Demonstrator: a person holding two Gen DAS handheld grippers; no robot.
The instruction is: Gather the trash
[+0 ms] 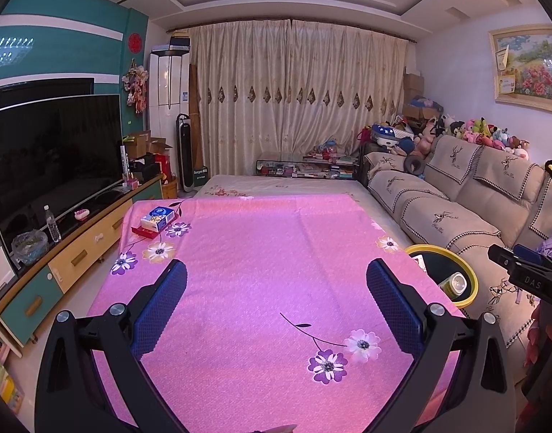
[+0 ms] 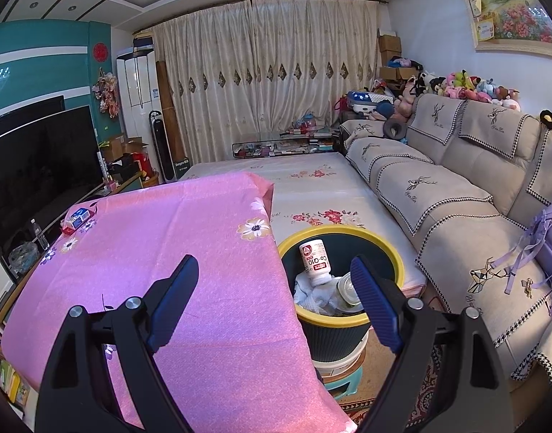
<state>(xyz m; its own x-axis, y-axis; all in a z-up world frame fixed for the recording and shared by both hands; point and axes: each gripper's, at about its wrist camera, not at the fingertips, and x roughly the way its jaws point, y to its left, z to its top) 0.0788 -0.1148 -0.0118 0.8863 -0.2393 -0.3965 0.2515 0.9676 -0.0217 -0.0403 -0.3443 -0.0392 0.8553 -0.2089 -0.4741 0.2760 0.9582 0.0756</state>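
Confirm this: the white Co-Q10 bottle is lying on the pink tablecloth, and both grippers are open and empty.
Not quite. The white Co-Q10 bottle is inside the yellow-rimmed bin, as the right wrist view shows. The left gripper and right gripper are indeed open and empty.

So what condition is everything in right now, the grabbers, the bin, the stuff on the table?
left gripper: open, empty, over the pink tablecloth
right gripper: open, empty, at the bin's near rim
bin: upright, no lid, holding trash
white bottle: in the bin, cap down, leaning
tissue pack: on the table's far corner
curtains: drawn
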